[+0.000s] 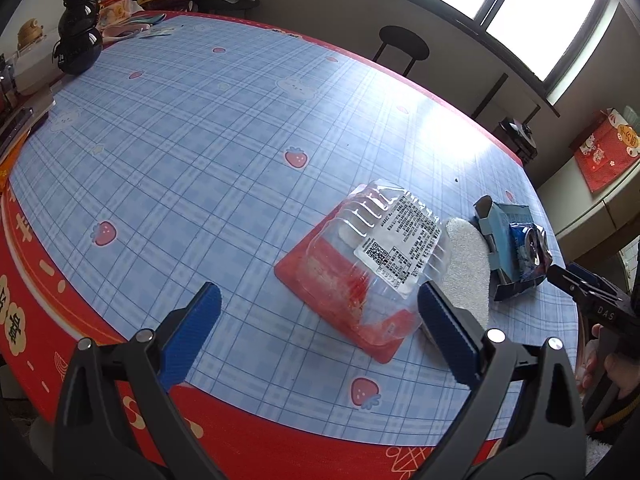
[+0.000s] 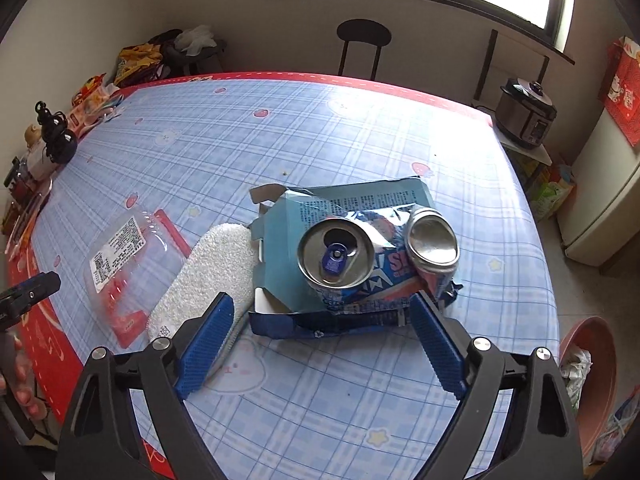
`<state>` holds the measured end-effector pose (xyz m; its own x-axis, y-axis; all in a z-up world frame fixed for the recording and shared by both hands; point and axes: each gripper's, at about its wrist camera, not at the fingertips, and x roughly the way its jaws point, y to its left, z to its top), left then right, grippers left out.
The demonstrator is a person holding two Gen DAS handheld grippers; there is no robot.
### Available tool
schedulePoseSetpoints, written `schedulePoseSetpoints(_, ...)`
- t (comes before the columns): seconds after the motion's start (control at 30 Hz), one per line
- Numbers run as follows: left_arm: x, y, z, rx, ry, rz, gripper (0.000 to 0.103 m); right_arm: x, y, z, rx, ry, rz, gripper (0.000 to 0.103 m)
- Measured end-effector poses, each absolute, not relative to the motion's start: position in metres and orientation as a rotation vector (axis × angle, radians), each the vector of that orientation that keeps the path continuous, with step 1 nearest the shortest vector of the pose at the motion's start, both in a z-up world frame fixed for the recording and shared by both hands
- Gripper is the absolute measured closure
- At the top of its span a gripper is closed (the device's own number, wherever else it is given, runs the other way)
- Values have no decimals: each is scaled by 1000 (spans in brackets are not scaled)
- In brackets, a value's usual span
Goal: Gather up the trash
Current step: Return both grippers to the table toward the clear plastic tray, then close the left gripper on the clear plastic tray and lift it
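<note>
I'm bringing my spread, empty right gripper [image 2: 320, 322] onto the crushed blue aluminium can [image 2: 360, 256] atop the flattened blue carton [image 2: 280, 216]; best straddle both dented ends squarely

Most of the table [image 1: 200, 128] is bare and open. Near its front right edge, a plastic tray [image 1: 360, 264], white sponge [image 1: 468, 264], flattened box [image 2: 352, 208] and crushed can [image 2: 360, 256] crowd together, touching.
</note>
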<state>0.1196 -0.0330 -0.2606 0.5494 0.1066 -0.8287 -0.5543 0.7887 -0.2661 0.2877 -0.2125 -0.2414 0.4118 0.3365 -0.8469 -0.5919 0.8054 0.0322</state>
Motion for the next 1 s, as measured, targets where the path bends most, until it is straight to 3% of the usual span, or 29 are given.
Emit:
schedulePoseSetpoints(0.37, 150, -8, -273, -602, 950, 223, 8, 278, -177, -260, -365, 1042, 619, 15)
schedulePoseSetpoints(0.6, 177, 31, -281, -596, 1003, 108, 33, 262, -158, -274, -398, 1080, 619, 15)
schedulePoseSetpoints(0.93, 190, 56, -296, -615, 1050, -33, 42, 227, -122, -274, -436, 1086, 700, 15)
schedulePoseSetpoints(1.0, 189, 55, -300, -619, 1066, -66, 51, 219, -117, -276, -443, 1098, 718, 15)
